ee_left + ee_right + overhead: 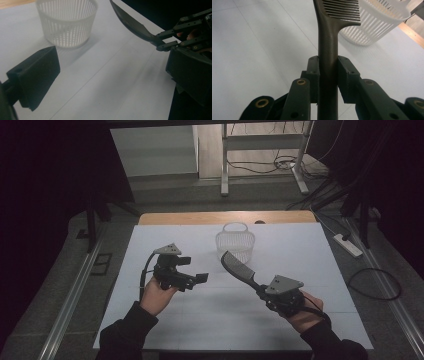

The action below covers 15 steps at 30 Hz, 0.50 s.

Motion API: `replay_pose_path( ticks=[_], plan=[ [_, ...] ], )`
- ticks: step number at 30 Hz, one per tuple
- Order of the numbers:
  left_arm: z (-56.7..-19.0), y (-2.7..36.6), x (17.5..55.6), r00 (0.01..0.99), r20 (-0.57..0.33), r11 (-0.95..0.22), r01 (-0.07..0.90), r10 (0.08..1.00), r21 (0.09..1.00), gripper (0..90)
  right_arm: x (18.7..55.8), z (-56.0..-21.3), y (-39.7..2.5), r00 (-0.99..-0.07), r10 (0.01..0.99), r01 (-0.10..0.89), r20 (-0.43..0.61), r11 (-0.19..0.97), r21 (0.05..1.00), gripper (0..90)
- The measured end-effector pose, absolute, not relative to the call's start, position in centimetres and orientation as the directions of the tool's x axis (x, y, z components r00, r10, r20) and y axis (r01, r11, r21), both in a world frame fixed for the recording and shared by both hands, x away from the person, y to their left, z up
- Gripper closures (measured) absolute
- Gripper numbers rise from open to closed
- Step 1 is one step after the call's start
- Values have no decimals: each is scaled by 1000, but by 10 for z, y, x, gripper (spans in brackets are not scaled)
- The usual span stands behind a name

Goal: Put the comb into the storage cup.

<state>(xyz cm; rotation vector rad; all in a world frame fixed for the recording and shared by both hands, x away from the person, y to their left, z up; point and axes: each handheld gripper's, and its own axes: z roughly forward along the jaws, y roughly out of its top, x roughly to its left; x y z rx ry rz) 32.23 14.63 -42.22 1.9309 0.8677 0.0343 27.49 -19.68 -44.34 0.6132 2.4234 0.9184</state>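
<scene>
A black comb [240, 266] hangs above the white table sheet [210, 320], its teeth end close to a white slatted basket [236, 241]. My right gripper [260, 290] is shut on the comb's handle [327, 37], and both pads [313, 68] press its sides. The toothed head [343, 10] points at the basket [378, 22]. My left gripper [196, 269] is held over the sheet left of the comb, open and empty. Its wide-apart jaws frame the basket [66, 25], the comb [130, 21] and the right gripper [165, 41].
A strip of bare wooden tabletop [200, 217] shows behind the sheet. On the floor lie a power strip [350, 245], cables [372, 282] and a metal stand's legs [225, 170]. Dark curtains hang on both sides.
</scene>
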Motion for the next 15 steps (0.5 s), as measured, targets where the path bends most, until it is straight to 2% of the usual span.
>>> replay_pose_path(
  ticks=[15],
  plan=[
    [-419, 120, 340, 763, -385, -266, 572, 519, 776, 0, 272, -442, -191, -788, 537, 190, -301, 678, 710, 725]
  ],
)
